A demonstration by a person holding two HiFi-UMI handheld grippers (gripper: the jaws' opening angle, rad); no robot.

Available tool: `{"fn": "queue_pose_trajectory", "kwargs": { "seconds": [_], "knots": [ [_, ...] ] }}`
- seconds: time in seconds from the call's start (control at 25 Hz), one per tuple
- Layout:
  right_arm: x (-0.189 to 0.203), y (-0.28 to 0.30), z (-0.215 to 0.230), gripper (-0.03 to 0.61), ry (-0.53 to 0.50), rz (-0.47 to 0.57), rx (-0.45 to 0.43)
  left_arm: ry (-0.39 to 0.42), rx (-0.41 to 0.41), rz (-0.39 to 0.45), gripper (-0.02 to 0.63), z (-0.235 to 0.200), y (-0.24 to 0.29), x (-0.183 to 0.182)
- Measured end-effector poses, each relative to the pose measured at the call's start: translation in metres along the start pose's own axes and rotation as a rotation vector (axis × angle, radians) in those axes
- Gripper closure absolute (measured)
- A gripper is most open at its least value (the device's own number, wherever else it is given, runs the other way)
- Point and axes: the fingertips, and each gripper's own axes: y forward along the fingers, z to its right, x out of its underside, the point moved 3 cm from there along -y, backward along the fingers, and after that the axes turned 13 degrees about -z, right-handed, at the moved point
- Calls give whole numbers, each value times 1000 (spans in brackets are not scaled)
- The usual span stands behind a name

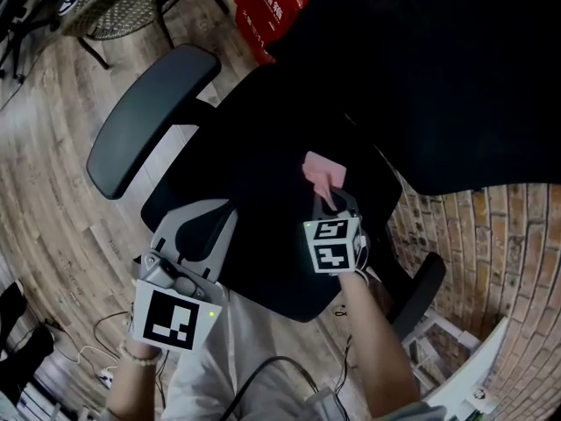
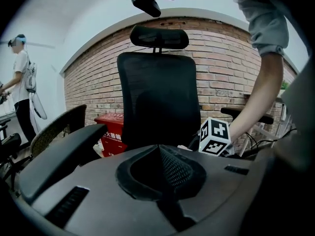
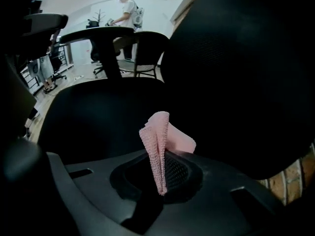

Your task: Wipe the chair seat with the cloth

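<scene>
A black office chair fills the head view; its dark seat (image 1: 254,191) lies in front of me, the backrest (image 1: 438,68) to the right. A pink cloth (image 1: 323,172) rests near the back of the seat, pinched by my right gripper (image 1: 331,202). In the right gripper view the cloth (image 3: 160,149) stands folded upright between the shut jaws, above the seat (image 3: 98,127). My left gripper (image 1: 209,210) hovers over the seat's front left edge, its jaws closed together on nothing (image 2: 160,154). From it I see the backrest (image 2: 157,97) and the right gripper's marker cube (image 2: 215,136).
The chair's left armrest (image 1: 145,117) juts out over the wooden floor; the right armrest (image 1: 421,292) is near a brick wall (image 1: 500,253). A red box (image 1: 272,7) and a wicker chair (image 1: 123,3) stand behind. Cables (image 1: 88,358) lie on the floor. A person (image 2: 22,82) stands far left.
</scene>
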Motion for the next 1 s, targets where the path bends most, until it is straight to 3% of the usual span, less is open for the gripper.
{"fn": "queue_pose_trajectory", "kwargs": {
  "seconds": [0.28,0.48,0.72,1.0],
  "knots": [
    [33,10,81,523,172,-80,147,28,24,10,595,2,16,-4],
    [41,5,100,523,213,-107,174,31,26,4,595,4,16,-4],
    [45,2,69,523,157,-111,104,23,17,9,595,3,8,-5],
    [37,-11,-20,523,-15,-82,-28,-2,-7,-9,595,1,-6,10]
  ]
}}
